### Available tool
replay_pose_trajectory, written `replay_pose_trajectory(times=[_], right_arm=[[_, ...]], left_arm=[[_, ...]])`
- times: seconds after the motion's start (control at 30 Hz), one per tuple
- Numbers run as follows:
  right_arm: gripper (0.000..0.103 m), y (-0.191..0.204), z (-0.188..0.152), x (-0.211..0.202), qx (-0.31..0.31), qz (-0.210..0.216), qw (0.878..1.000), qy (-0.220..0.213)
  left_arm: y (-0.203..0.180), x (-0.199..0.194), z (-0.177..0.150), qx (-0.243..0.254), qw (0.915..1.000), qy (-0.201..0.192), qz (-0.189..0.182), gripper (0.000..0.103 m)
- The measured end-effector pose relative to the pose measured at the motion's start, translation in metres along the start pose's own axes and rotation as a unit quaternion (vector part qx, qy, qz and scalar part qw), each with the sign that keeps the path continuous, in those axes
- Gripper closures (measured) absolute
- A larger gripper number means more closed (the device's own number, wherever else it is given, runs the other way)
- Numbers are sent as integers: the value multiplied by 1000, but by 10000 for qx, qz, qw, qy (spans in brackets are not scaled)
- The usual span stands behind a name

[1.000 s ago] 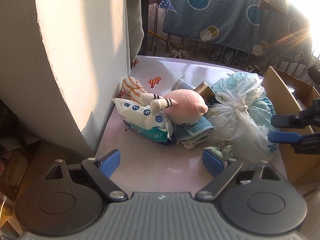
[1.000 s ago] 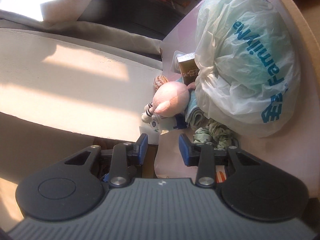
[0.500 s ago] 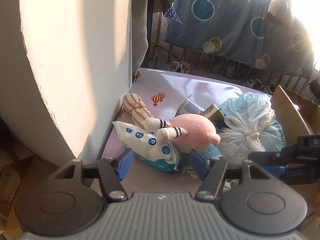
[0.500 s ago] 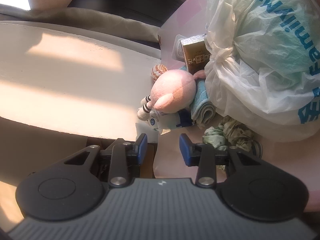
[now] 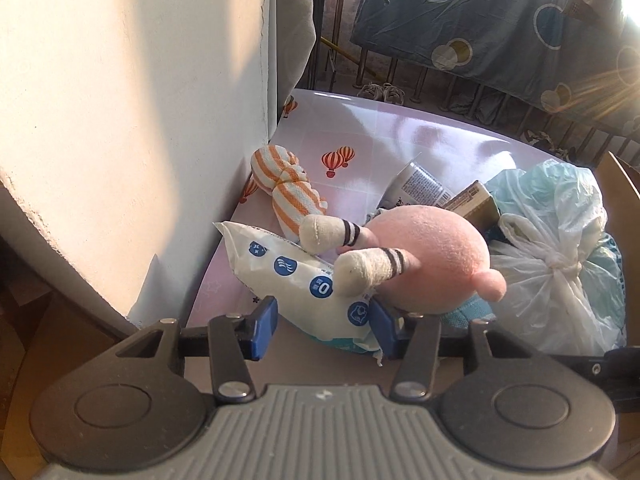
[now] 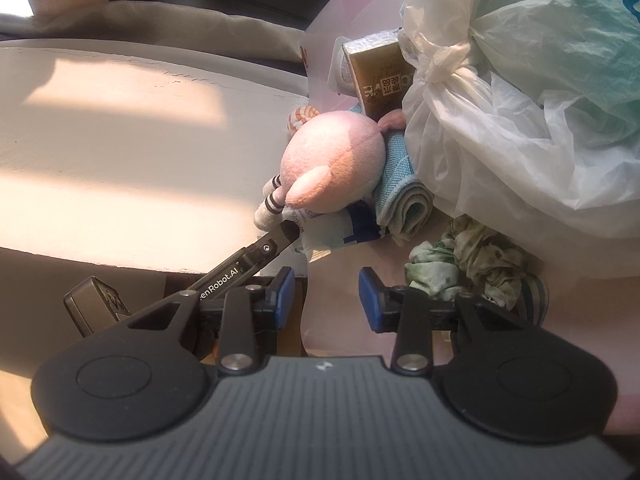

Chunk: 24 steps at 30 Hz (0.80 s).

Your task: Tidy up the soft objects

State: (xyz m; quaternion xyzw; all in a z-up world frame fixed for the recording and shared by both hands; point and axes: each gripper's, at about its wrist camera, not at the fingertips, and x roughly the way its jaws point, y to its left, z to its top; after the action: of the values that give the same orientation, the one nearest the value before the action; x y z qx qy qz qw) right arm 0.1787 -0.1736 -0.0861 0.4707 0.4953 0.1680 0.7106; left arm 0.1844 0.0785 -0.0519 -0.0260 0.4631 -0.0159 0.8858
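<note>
A white wipes pack [image 5: 296, 276] with blue icons lies at the table's near left corner, under the striped legs of a pink plush toy [image 5: 432, 264]. My left gripper [image 5: 324, 328] is closing, and its blue pads touch the near end of the pack on both sides. From the right wrist view, one black finger of the left gripper [image 6: 256, 256] reaches the pack [image 6: 332, 232] below the plush [image 6: 336, 168]. My right gripper [image 6: 326, 300] hovers open and empty over the table's near edge. A rolled blue towel [image 6: 400, 200] and a crumpled green cloth [image 6: 460, 260] lie beside it.
An orange-striped cloth [image 5: 284, 184] lies against the white wall [image 5: 140, 120]. A tied plastic bag [image 5: 552, 260], a brown carton [image 5: 476, 204] and a tube [image 5: 420, 184] crowd the pink table [image 5: 400, 132]. A cardboard box [image 5: 620, 184] stands at the right.
My left gripper has moved forward and down to the pack, and its jaws have narrowed from wide apart onto it. The right gripper has come closer to the plush and the towel.
</note>
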Motion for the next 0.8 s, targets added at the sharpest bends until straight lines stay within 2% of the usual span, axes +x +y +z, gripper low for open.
replay_pose_trajectory(times=[0.13, 0.27, 0.5, 0.67, 0.8], right_arm=[[68, 4, 2, 7, -61, -33, 10000, 47], [68, 12, 1, 18, -202, -49, 9996, 166], [68, 31, -1, 51, -431, -127, 9980, 434], [68, 45, 1, 87, -708, -421, 9944, 661], [68, 49, 17, 107, -799, -718, 9931, 468]], left_arm=[[10, -7, -10, -18, 9999, 160, 43, 51], [27, -7, -21, -116, 9985, 530, 82, 53], [49, -9, -29, -383, 9968, 700, -21, 54], [56, -2, -31, -503, 9950, 855, -99, 54], [58, 4, -32, -597, 9934, 944, -260, 54]])
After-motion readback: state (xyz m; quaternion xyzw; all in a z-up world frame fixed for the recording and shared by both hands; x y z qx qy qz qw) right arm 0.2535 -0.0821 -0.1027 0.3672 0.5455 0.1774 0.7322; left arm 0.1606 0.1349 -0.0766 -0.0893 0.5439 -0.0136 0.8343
